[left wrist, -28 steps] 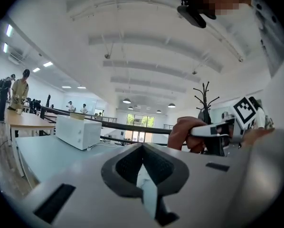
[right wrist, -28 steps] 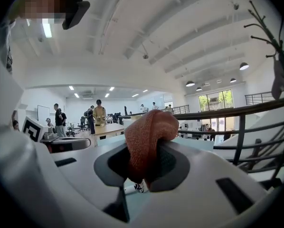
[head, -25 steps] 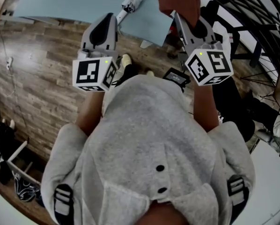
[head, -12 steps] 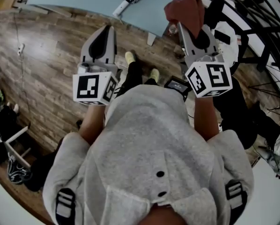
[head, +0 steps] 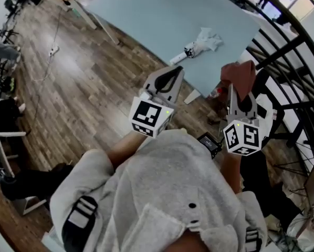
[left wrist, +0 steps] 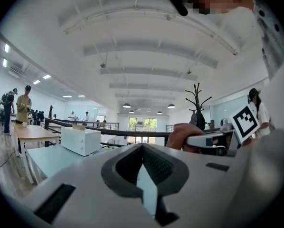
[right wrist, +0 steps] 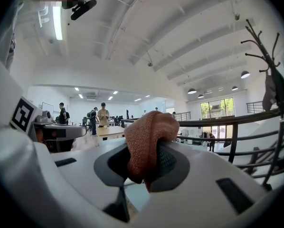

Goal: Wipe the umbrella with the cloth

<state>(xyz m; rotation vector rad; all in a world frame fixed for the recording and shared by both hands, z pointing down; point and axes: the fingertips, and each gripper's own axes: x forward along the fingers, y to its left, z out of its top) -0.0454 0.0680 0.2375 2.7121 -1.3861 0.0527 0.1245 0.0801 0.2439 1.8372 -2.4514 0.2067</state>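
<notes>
Apparently the wiping is not yet beginning: cloth gripped, umbrella untouched.

The right gripper (head: 237, 91) is clamping the rust-red cloth (head: 240, 76) between its jaws, while the left gripper (head: 170, 77) is holding its jaws pressed together on nothing. The folded white umbrella (head: 197, 46) is lying on the pale blue table (head: 146, 14), farther off and well apart from both grippers. By this judgement, reaching the umbrella and all the wiping are remaining.

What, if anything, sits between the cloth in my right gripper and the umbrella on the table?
Nothing visible. The cloth, pinched in the right gripper, is apart from the umbrella, with only bare table between them. The left gripper is off to the side.
</notes>
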